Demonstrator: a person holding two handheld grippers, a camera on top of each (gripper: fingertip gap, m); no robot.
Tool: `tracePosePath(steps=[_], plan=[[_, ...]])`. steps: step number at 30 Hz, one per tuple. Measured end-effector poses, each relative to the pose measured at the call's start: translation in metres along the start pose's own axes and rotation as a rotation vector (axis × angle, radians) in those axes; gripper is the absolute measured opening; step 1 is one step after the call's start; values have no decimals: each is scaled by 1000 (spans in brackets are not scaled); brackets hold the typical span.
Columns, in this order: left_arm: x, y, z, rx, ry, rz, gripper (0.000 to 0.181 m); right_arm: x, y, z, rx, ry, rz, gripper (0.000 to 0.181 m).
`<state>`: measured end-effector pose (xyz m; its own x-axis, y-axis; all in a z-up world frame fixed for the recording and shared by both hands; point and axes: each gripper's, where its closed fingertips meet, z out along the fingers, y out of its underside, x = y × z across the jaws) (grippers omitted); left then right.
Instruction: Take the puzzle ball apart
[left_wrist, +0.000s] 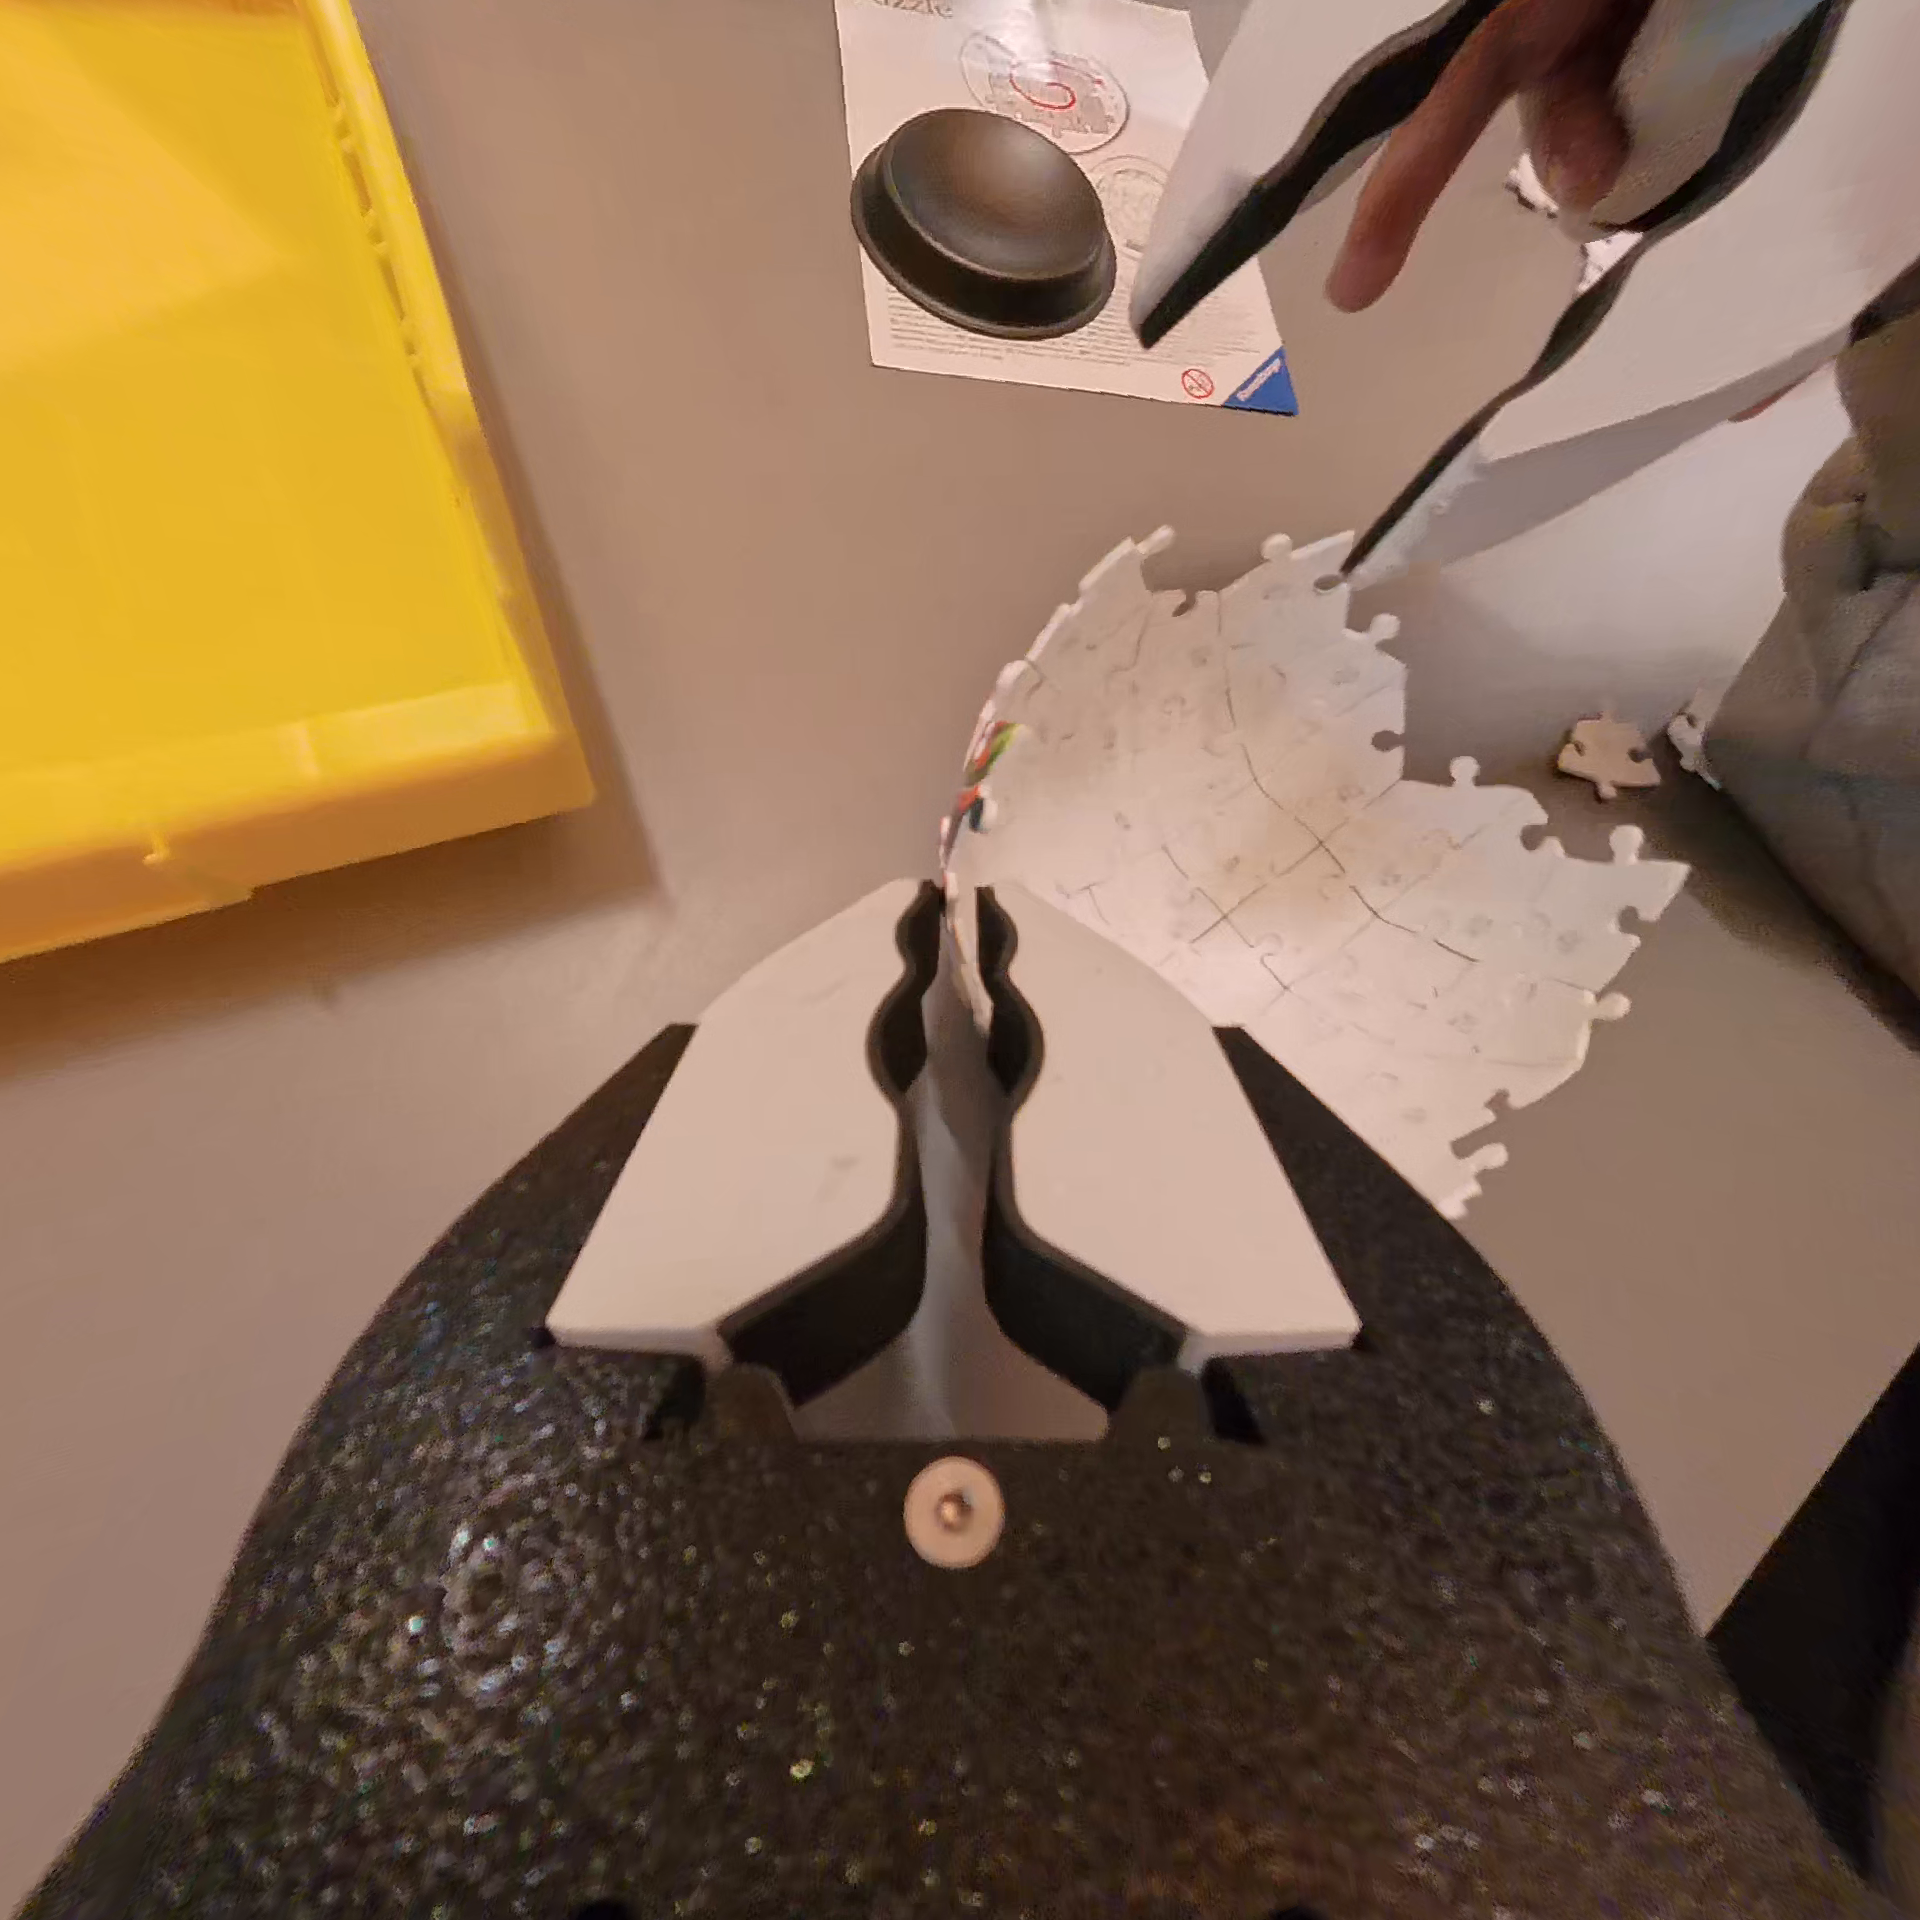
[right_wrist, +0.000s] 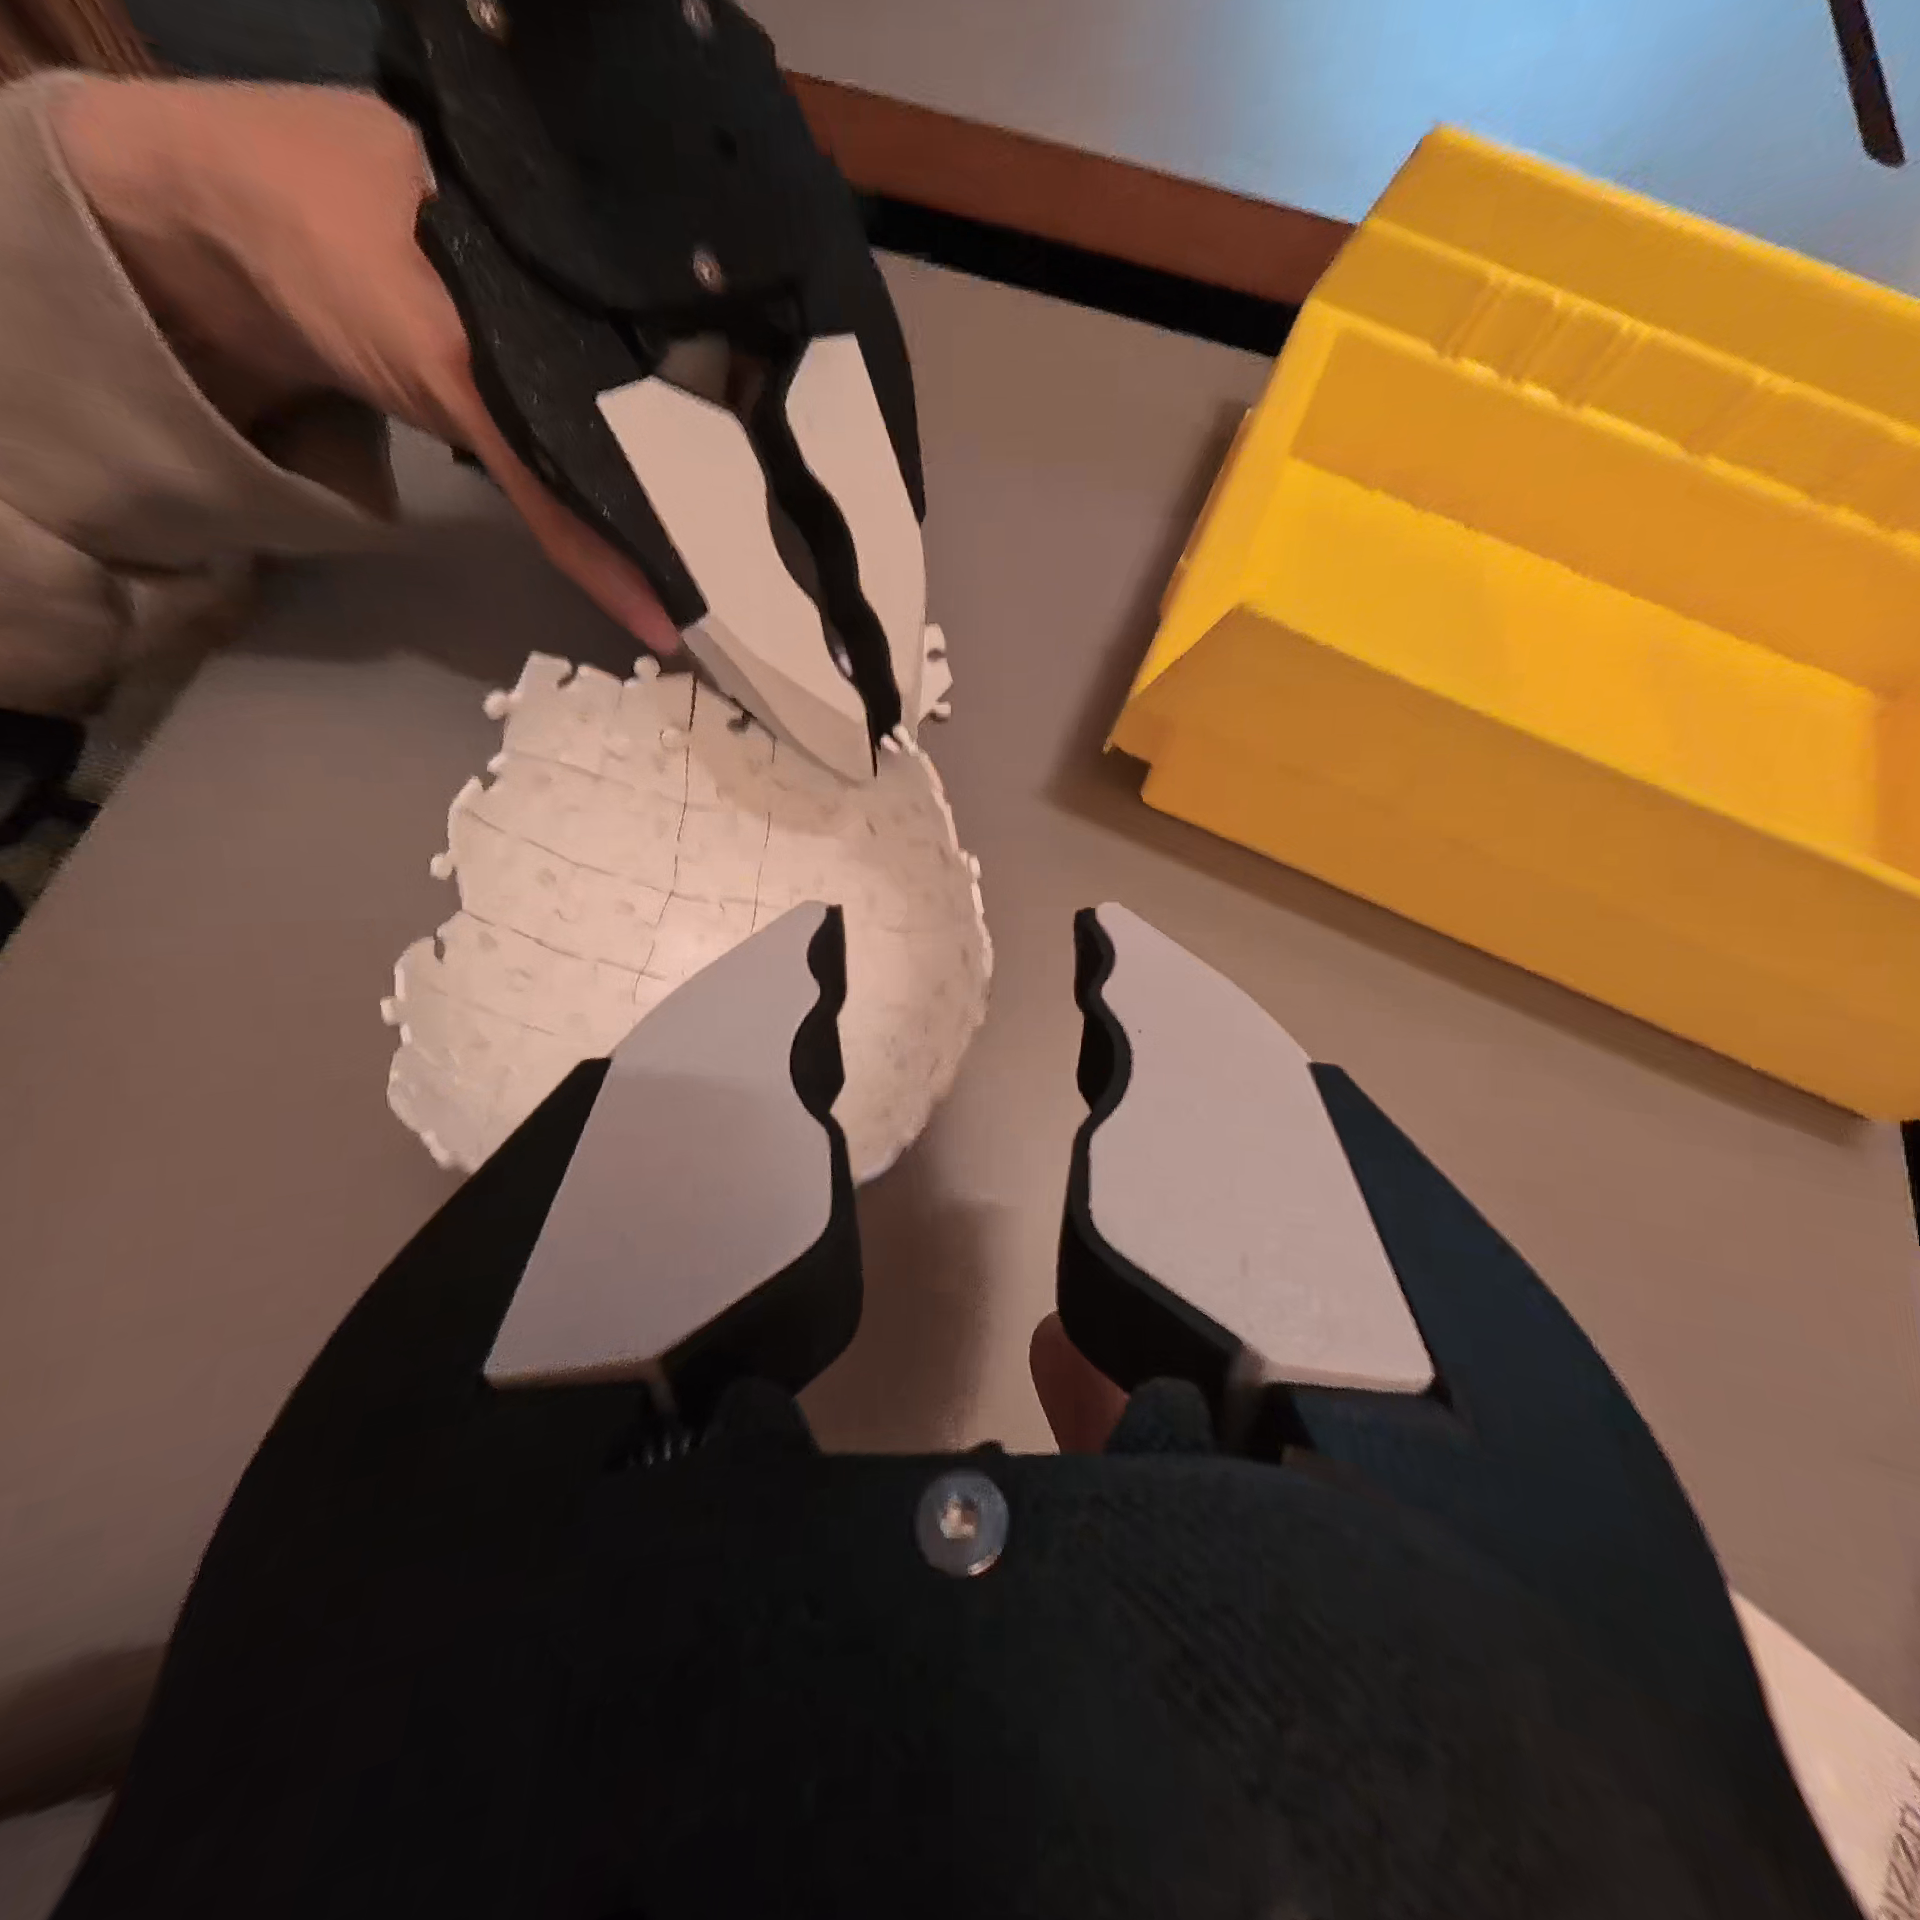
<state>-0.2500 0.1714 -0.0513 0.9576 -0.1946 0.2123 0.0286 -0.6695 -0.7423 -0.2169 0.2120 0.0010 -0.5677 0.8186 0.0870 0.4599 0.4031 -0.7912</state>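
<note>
- The puzzle ball (left_wrist: 1247, 831) is down to a curved, bowl-like shell of joined white pieces; its pale inner face shows, and a strip of coloured print is visible at its left rim in the left wrist view.
- It sits on the grey bench (left_wrist: 727, 623), between the 2 tools, with its jagged knobbed edge pointing up.
- The left hand-held gripper (left_wrist: 961, 914) is clamped on the shell's rim: its 2 grey fingers stand nearly together with the thin edge of the shell caught between the tips.
- In the right wrist view that same left hand-held gripper (right_wrist: 883, 732) comes down from above, its tips pinching the far rim of the puzzle ball (right_wrist: 644, 914).
- The right hand-held gripper (right_wrist: 956, 925) is spread wide with nothing between its fingers; its left finger overlaps the near side of the shell in the picture, and whether it touches cannot be told.
- From the left wrist view, 1 finger tip of the right hand-held gripper (left_wrist: 1247, 457) lies at the shell's far rim.
- A loose white puzzle piece (left_wrist: 1605, 753) lies on the bench, just right of the shell.
- A printed sheet (left_wrist: 1039, 187) lies farther off, with a black round stand (left_wrist: 977, 218) resting on it.
- A yellow bin (right_wrist: 1558, 675) stands well apart from the shell.
- A person's hand (right_wrist: 260, 291) and pale sleeve (right_wrist: 94, 416) hold the left tool.
</note>
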Motion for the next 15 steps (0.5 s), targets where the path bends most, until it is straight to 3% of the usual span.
tracePosePath(steps=[11, 15], plan=[[-3, 1, 2, 51, 49, 30, 3, -3, 10, 26, -137, -125, -112, 30], [-4, 3, 3, 56, 67, 4, 3, 0, 0, 29, -81, -118, -68, 27]])
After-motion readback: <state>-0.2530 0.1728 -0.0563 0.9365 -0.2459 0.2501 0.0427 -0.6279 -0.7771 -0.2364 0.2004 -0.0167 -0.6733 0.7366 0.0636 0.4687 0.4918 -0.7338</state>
